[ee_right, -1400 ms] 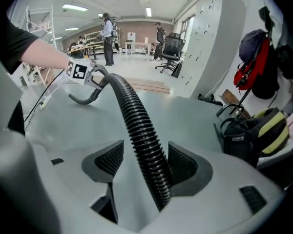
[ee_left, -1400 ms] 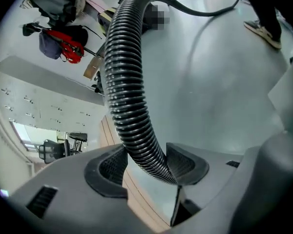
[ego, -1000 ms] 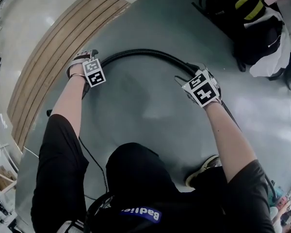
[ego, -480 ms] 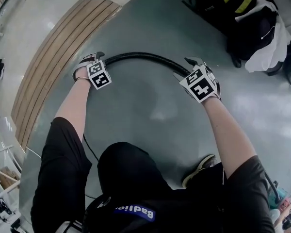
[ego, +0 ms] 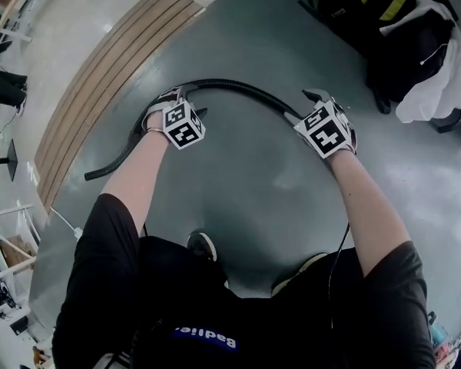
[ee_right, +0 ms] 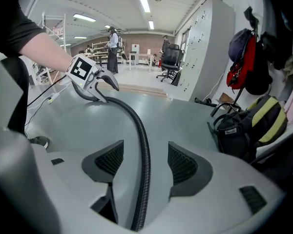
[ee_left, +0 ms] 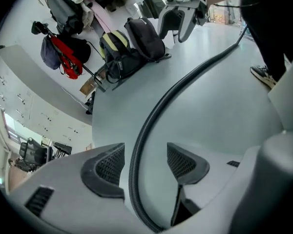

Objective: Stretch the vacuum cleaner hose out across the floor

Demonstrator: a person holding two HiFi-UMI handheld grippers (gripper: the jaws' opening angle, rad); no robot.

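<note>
Head view first: the person leans over the grey floor [ego: 238, 183] with both arms out, and the black hose [ego: 230, 84] lies in a shallow arch between the two tools. The left gripper [ego: 171, 98] sits over the hose near the wooden strip [ego: 92, 83], with a loose tail curling off towards the lower left. The right gripper [ego: 316, 98] sits over it at the other end of the arch, nearer the pile of bags [ego: 399, 37]. So by my reading we're mid-stretch: both tools are on the line, but that arch says there is slack to take out.

Left gripper view: jaws apart, the hose [ee_left: 185, 79] running up between them, close to one pad and clear of the other, not pinched. It sweeps off across the floor to the right gripper [ee_left: 178, 21] in the distance, past the bags [ee_left: 132, 45].

Right gripper view: same story. Jaws apart, the hose [ee_right: 141, 130] threaded between them with a gap on both sides. It curves away to the left gripper [ee_right: 95, 84]; whether that one touches the floor there is hard to tell from here.

Next move, I'd say: close both pairs of jaws on the hose, then draw the hands apart and low so the arch flattens into a line along the floor, taking care that the loose tail doesn't kink
</note>
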